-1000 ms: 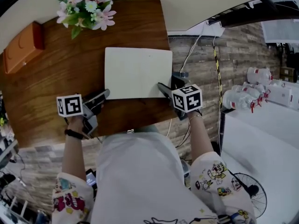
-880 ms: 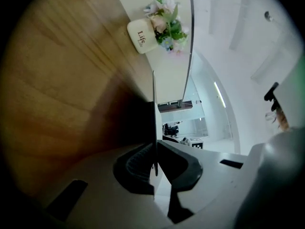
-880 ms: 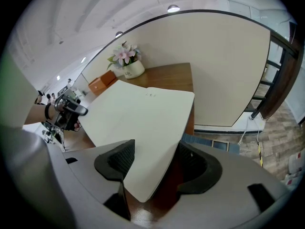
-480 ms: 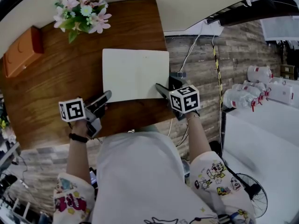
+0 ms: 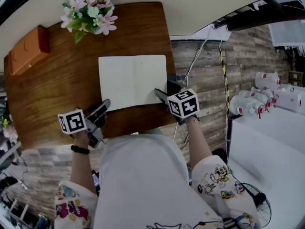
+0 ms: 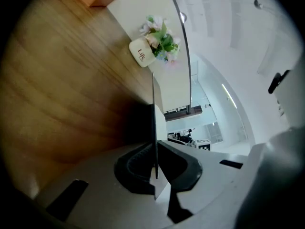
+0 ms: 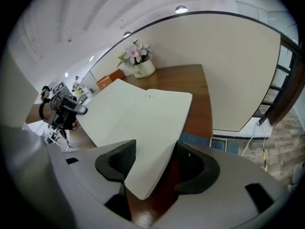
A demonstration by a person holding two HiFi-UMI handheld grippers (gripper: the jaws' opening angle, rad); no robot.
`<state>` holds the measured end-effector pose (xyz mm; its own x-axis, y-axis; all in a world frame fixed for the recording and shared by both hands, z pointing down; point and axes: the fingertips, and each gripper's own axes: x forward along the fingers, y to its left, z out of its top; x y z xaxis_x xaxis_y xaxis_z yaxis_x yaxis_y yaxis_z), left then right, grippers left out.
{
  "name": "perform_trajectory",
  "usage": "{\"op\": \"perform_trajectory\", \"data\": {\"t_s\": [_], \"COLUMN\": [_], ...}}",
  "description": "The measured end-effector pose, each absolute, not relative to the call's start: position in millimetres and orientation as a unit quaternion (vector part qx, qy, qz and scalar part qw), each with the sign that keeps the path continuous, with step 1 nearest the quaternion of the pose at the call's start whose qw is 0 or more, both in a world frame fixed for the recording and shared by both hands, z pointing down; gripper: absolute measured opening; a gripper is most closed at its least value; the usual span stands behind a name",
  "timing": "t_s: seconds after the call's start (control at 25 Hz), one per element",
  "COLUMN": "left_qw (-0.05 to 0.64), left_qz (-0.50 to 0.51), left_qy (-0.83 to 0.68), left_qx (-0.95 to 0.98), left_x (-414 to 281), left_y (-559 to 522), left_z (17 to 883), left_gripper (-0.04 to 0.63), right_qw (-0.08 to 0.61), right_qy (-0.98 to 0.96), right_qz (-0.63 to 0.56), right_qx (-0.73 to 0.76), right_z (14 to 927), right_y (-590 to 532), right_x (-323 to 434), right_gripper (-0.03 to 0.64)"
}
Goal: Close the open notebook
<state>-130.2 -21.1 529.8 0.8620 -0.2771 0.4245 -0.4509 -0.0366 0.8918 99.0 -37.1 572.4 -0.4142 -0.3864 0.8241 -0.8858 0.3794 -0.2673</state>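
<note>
Left tool [image 5: 105,103]: pinching notebook [image 5: 132,80] left edge | right tool [image 5: 158,92]: wide, corner between its jaws | tip: arc edge over spine, steady right side

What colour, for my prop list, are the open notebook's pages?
Pale cream notebook pages, clearest in the head view.

Comprises wooden table [image 5: 57,89] against curved cream wall [image 5: 200,8], plank-patterned floor [image 5: 248,70], white ceiling [image 7: 95,13] with recessed lights [image 7: 181,8].

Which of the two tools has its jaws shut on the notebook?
The left tool: its jaws pinch the left edge of the notebook. The right tool has its jaws apart, with the near corner merely lying between them.
</note>
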Motion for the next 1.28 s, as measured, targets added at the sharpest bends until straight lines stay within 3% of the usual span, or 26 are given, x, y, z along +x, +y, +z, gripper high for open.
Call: {"op": "perform_trajectory", "data": {"t_s": [0.32, 0.68, 1.12, 1.28], "left_qw": [0.615, 0.582, 0.504, 0.492], "left_qz": [0.087, 0.102, 0.174, 0.180], "left_qy": [-0.275, -0.265, -0.254, -0.273], "left_qx": [0.734, 0.762, 0.807, 0.807], "left_x": [-120, -86, -12, 2], "left_y": [-18, -17, -16, -17], "left_z": [505, 478, 475, 476], "left_gripper": [0.006, 0.057, 0.254, 0.284], "right_qw": [0.298, 0.244, 0.194, 0.180], "right_qy": [-0.762, -0.761, -0.764, -0.761], "right_qz": [0.394, 0.418, 0.417, 0.418], "right_qx": [0.418, 0.432, 0.453, 0.463], "right_z": [570, 562, 539, 534], "right_y": [-39, -39, -25, -19], "right_x": [100, 115, 145, 158], "right_gripper": [0.253, 0.253, 0.235, 0.227]}}
